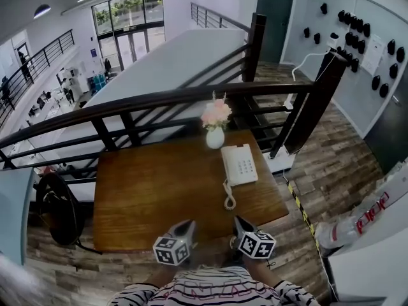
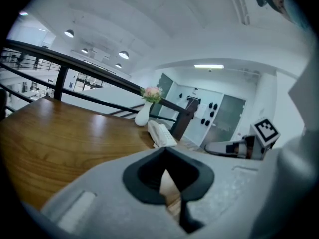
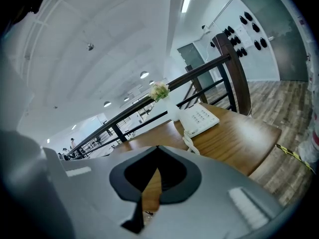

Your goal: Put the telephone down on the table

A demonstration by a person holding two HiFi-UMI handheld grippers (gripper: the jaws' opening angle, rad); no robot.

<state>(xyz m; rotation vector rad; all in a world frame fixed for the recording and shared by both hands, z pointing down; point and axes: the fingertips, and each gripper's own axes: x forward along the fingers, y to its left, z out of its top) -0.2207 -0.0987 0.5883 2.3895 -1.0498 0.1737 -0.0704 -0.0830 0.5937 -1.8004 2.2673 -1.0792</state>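
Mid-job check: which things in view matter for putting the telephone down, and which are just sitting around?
Part of the job:
- white push-button telephone, already resting on the table
- brown wooden table
- left gripper and right gripper, both shut and empty

Just lying about:
- white vase of pink flowers, beside the telephone
- dark railing behind the table

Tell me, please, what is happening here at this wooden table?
A person stands at the near edge of the table with a gripper in each hand. The left gripper and the right gripper are both shut and hold nothing. The white telephone already lies on the table, on its far right part, beside a white vase with pink flowers. Its coiled cord runs toward the person. Neither gripper touches the telephone.
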